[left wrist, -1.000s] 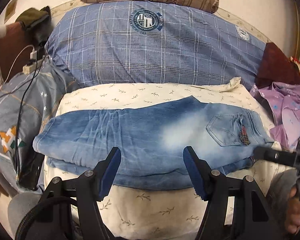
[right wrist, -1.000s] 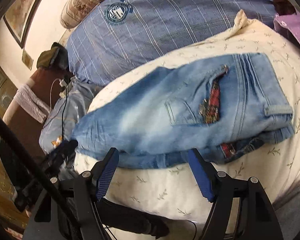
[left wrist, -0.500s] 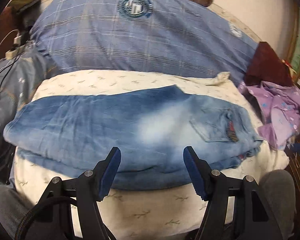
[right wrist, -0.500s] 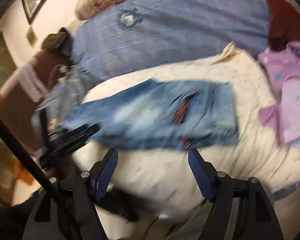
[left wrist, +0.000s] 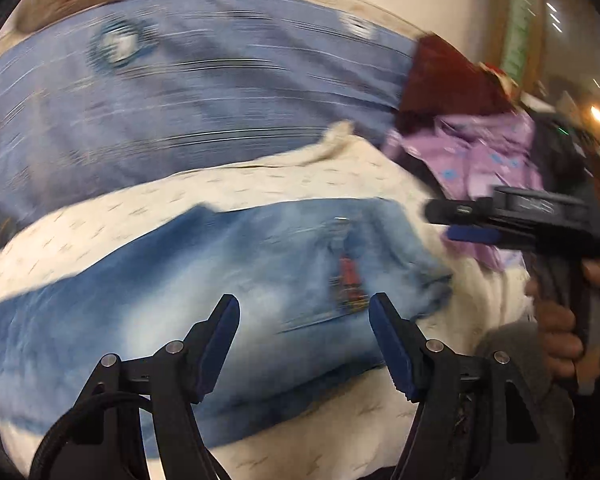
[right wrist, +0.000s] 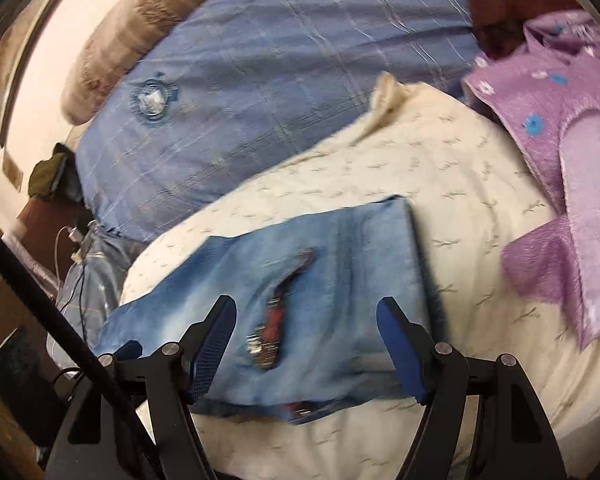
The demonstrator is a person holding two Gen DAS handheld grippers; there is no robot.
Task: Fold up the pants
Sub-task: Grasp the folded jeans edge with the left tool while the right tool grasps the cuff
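Blue faded jeans (left wrist: 228, 288) lie folded lengthwise on a cream patterned cushion (left wrist: 260, 184), waist end to the right, with a red trimmed back pocket (left wrist: 350, 280). My left gripper (left wrist: 304, 336) is open and empty, hovering over the jeans near the pocket. My right gripper (right wrist: 306, 340) is open and empty above the waist end of the jeans (right wrist: 340, 264); it also shows at the right of the left wrist view (left wrist: 472, 224), held by a hand. Both views are motion blurred.
A blue plaid pillow (right wrist: 284, 60) lies behind the cushion (right wrist: 460, 184), with a striped bolster (right wrist: 132, 36) beyond it. A purple flowered garment (right wrist: 572, 128) lies to the right. Cables and a blue bag (right wrist: 88, 276) sit at the left.
Both grippers have swung toward the waist end of the jeans and come closer. The right gripper now shows in the left wrist view. The jeans have not moved.
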